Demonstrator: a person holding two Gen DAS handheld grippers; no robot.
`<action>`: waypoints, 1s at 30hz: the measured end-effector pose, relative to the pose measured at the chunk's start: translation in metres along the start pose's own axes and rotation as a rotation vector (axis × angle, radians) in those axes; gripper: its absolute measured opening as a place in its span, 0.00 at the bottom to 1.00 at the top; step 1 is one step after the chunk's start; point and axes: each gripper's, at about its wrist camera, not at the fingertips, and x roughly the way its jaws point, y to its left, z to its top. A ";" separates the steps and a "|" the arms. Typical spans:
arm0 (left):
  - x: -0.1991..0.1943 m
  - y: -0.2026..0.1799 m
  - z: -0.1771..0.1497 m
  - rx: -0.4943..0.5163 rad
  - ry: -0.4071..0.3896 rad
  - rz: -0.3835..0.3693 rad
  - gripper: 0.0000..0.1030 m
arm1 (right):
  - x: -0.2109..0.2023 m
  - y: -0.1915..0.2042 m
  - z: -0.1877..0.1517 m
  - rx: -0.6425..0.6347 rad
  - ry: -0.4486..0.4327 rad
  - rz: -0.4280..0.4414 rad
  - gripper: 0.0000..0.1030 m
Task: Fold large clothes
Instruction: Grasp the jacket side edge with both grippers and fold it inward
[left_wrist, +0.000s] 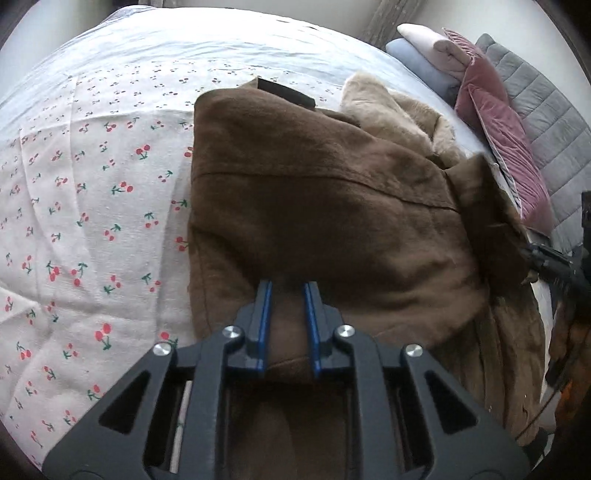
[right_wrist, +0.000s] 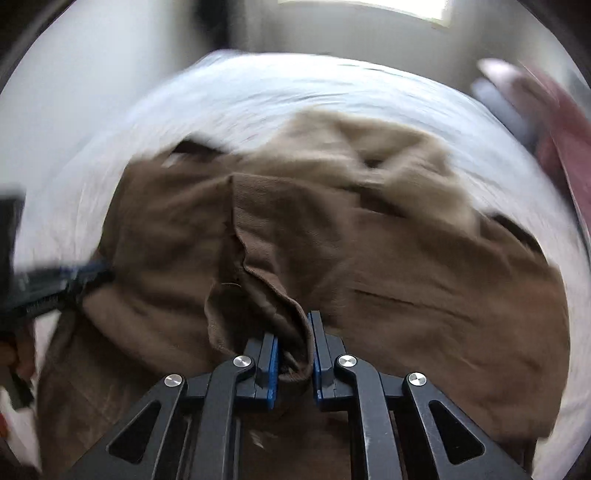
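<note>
Slippage is the main worry: only a small bunched fold of the thick brown suede-like coat (right_wrist: 369, 258) is pinched by the right black two-finger gripper with blue pads (right_wrist: 295, 347), so the heavy fabric could be dragged out mid-fold. The left black gripper with blue pads (left_wrist: 288, 295) is held narrowly apart over the coat's near edge, fabric seen between its fingers, though a real grip can't be confirmed. The coat is spread on the cherry-printed white bedsheet (left_wrist: 92, 184); further back its fluffy beige fleece lining (left_wrist: 384, 107) is exposed, then velvety pink cushions (left_wrist: 495, 122).
</note>
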 end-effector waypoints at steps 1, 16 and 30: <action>-0.004 0.000 0.000 0.002 0.001 -0.003 0.20 | -0.008 -0.027 -0.005 0.070 -0.009 0.024 0.14; -0.008 -0.013 0.054 0.024 -0.140 0.065 0.44 | 0.032 -0.120 -0.013 0.453 0.066 0.424 0.61; 0.060 -0.007 0.079 0.019 -0.140 0.320 0.14 | 0.035 -0.089 -0.027 0.293 -0.012 0.176 0.12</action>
